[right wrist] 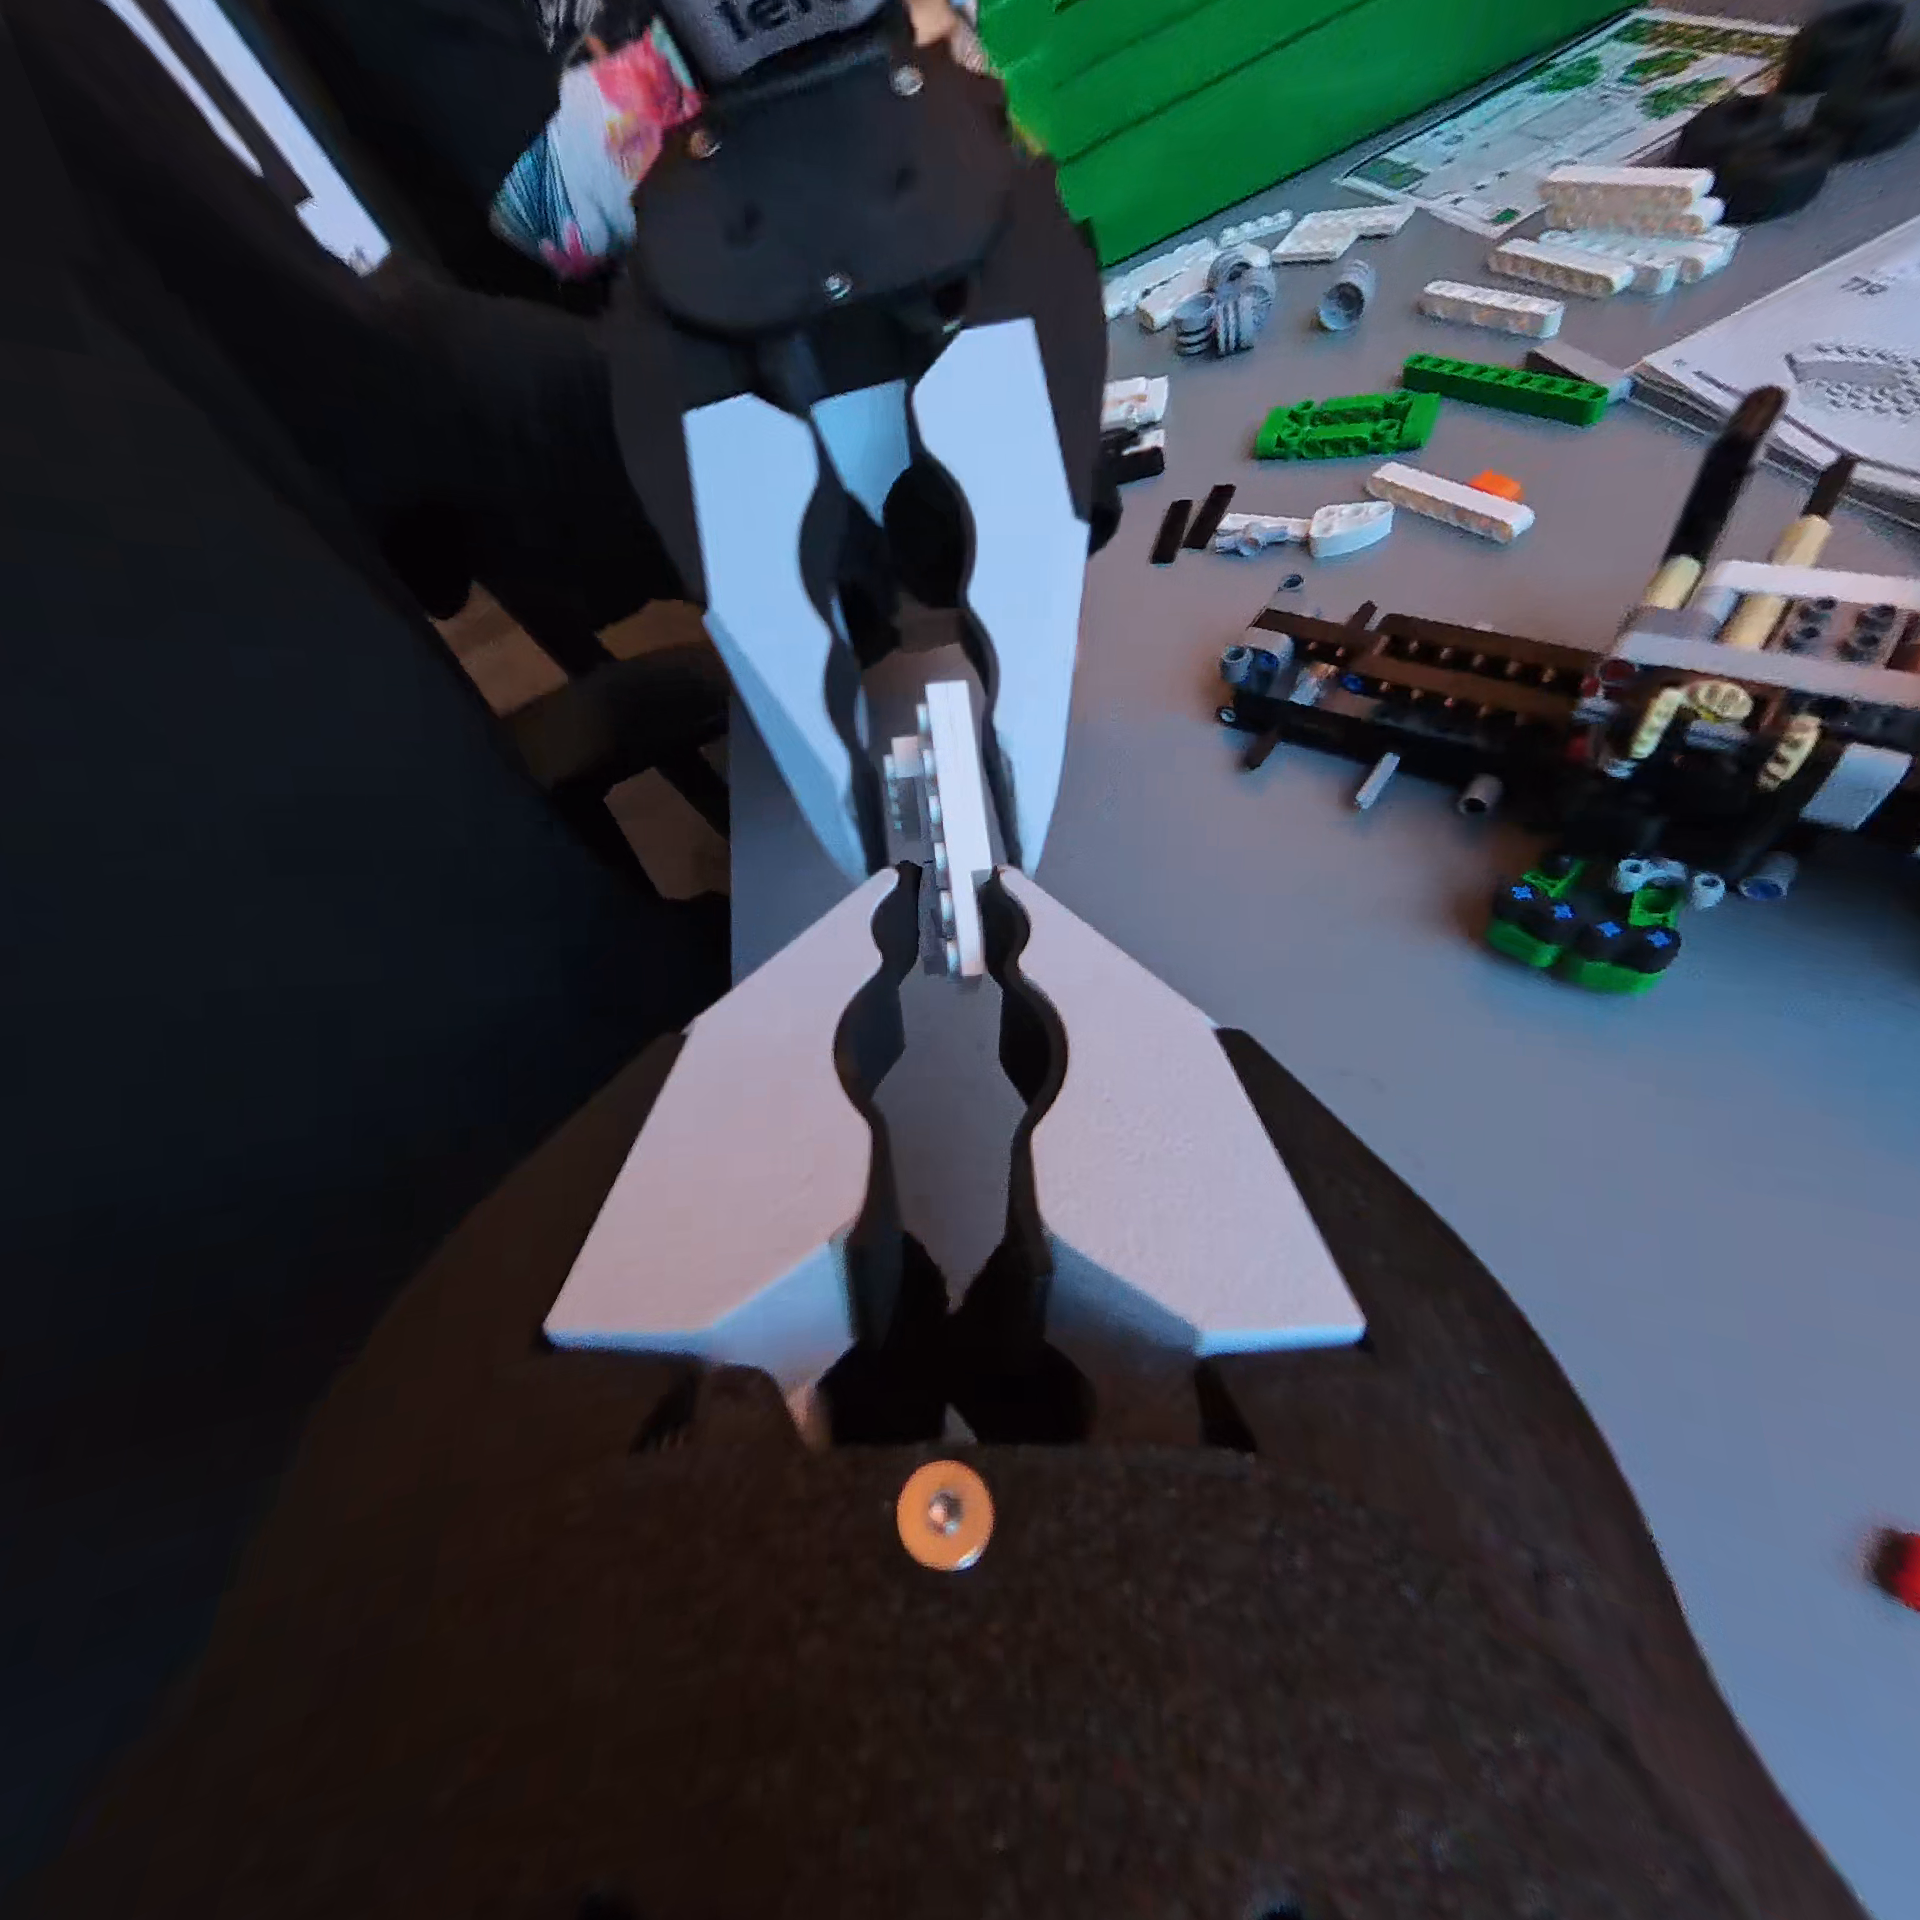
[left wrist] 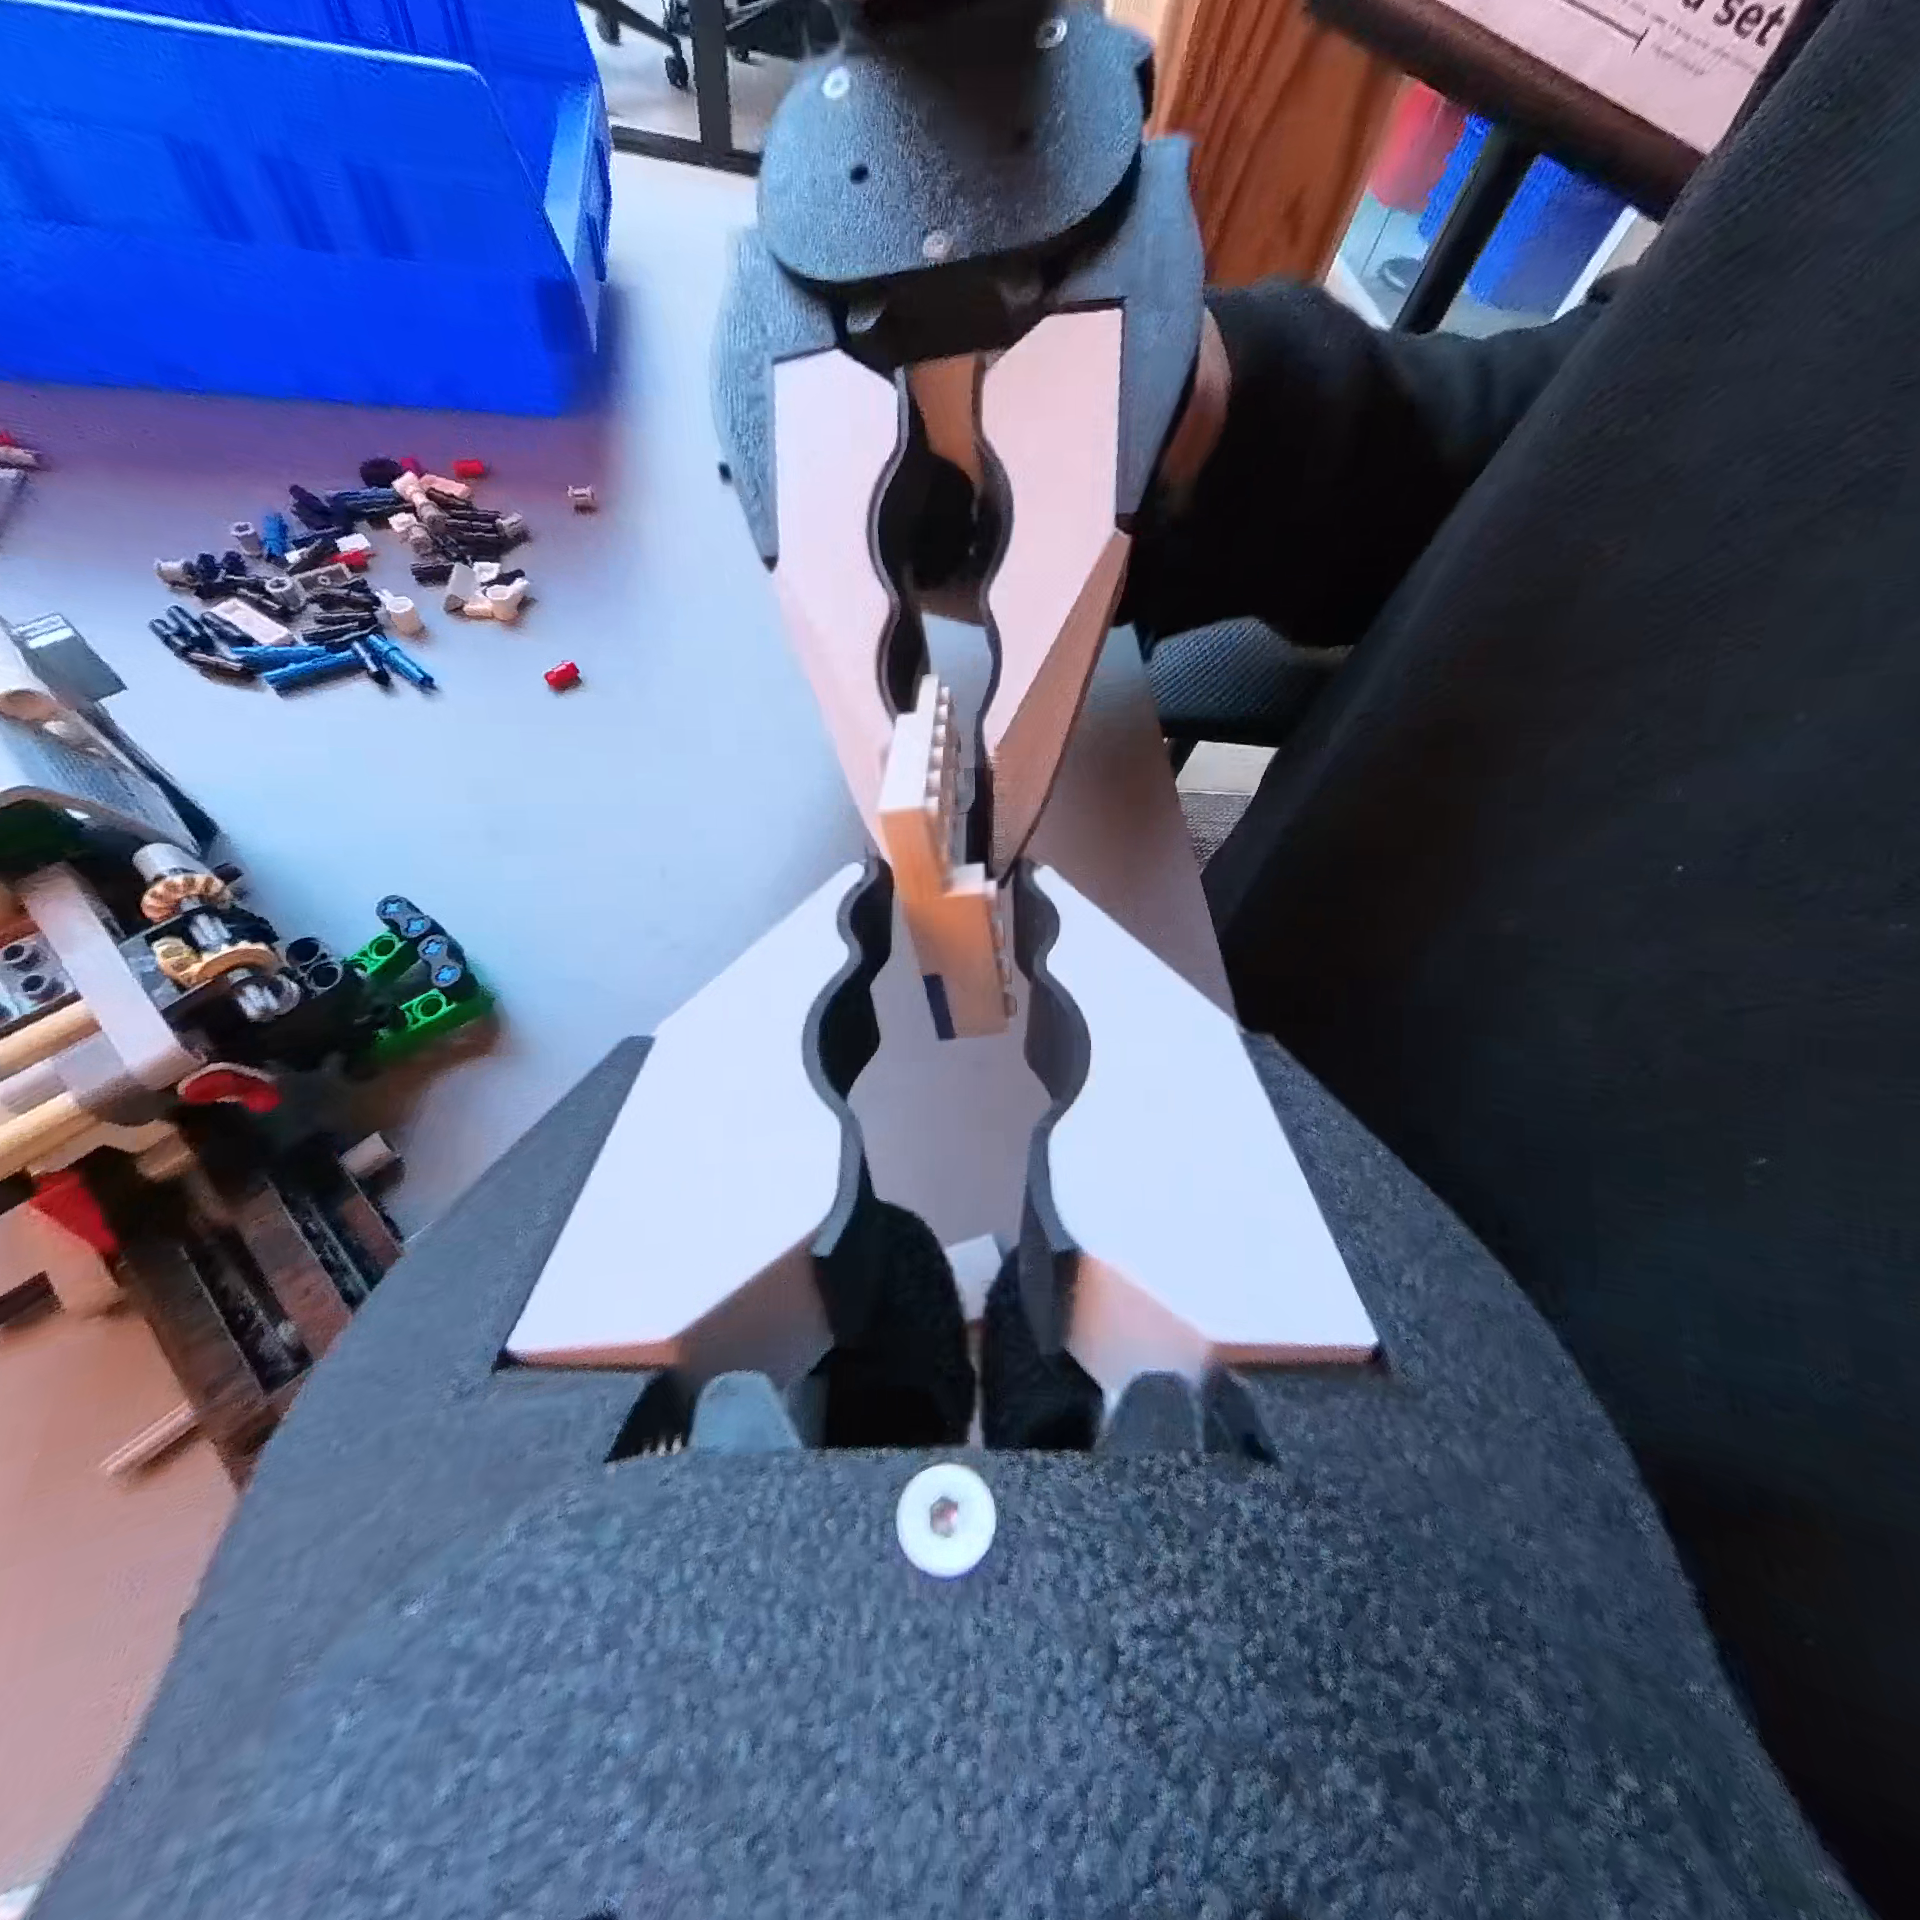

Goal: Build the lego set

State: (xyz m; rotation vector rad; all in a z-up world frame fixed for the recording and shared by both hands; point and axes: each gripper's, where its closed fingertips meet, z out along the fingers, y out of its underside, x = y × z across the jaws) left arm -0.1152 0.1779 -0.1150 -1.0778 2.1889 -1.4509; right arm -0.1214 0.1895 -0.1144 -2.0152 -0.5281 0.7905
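**Two grippers, one white plate piece, mid-air over the table**

Progress, as a judgement: build was partway. A large dark chassis (right wrist: pixel 1579 717) w/ tan axles, gears and white beams sat assembled on the grey table (right wrist: pixel 1351 1143), a small green-and-black sub-assembly (right wrist: pixel 1579 930) just beside it. Plenty left: loose white beams (right wrist: pixel 1449 501), green beam (right wrist: pixel 1501 388) and a green panel still lay unused near the instruction booklet (right wrist: pixel 1808 405); in the left wrist view a pile of small pins and connectors (left wrist: pixel 332 582) lay on the table in front of a blue bin (left wrist: pixel 291 197). A lone red piece (left wrist: pixel 561 676) lay apart from the pile.

Step in hand, prob.: joining or pressing together small plates, held off the table between the two tools.

The white plate piece (left wrist: pixel 940 883) hung in the air between the left gripper (left wrist: pixel 945 883) and right gripper (right wrist: pixel 951 883), which met nearly tip to tip, facing each other. Left's jaws were almost closed, tips pinching the piece's near end. Right's jaws likewise narrow, nipping the other end. Piece looked like two or more stacked plates, offset; exact count can't tell, blur.

Orientation: long axis ran along the line between the two grippers, i.e. away from each camera. It stood on edge, broad faces vertical. Studs faced sideways: to the right in the left wrist view, to the left in the right wrist view. A dark mark showed at its near end in the left view.

Person's dark sleeve (left wrist: pixel 1351 468) showed behind the right tool.
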